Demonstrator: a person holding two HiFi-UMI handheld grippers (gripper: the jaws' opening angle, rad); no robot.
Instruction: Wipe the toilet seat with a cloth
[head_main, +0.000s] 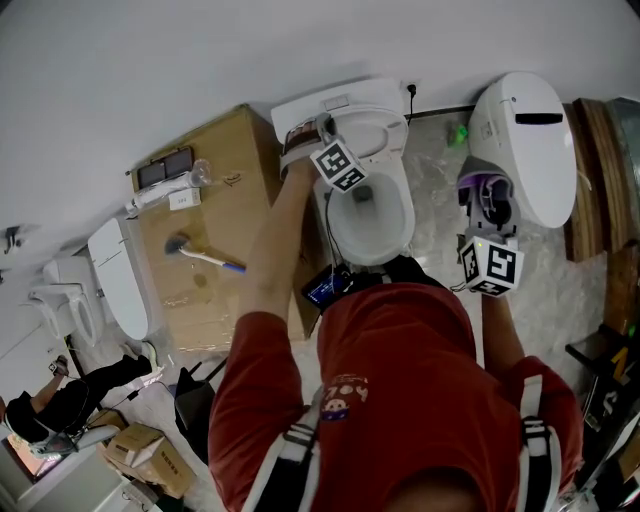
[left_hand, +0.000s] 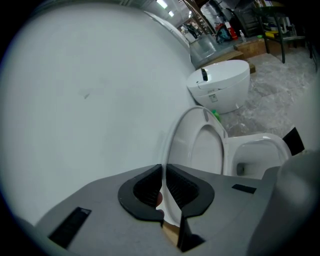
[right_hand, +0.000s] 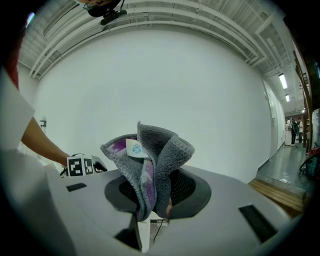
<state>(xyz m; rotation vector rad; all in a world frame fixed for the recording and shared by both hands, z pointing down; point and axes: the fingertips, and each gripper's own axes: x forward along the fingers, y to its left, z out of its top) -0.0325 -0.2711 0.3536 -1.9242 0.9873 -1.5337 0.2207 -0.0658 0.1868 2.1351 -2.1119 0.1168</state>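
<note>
Grey cloth (right_hand: 152, 152) sits bunched in the right tool's (right_hand: 150, 192) pinch, while the left tool (left_hand: 163, 176) clamps the toilet's raised lid (left_hand: 202, 145).

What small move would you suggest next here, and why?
Probably ease the raised seat forward and down onto the bowl: the left gripper is shut on its thin edge, and the right gripper holds the cloth ready, off to the side.

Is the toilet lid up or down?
Up. The toilet lid stands upright beside the open bowl, its edge pinched by the left gripper.
</note>
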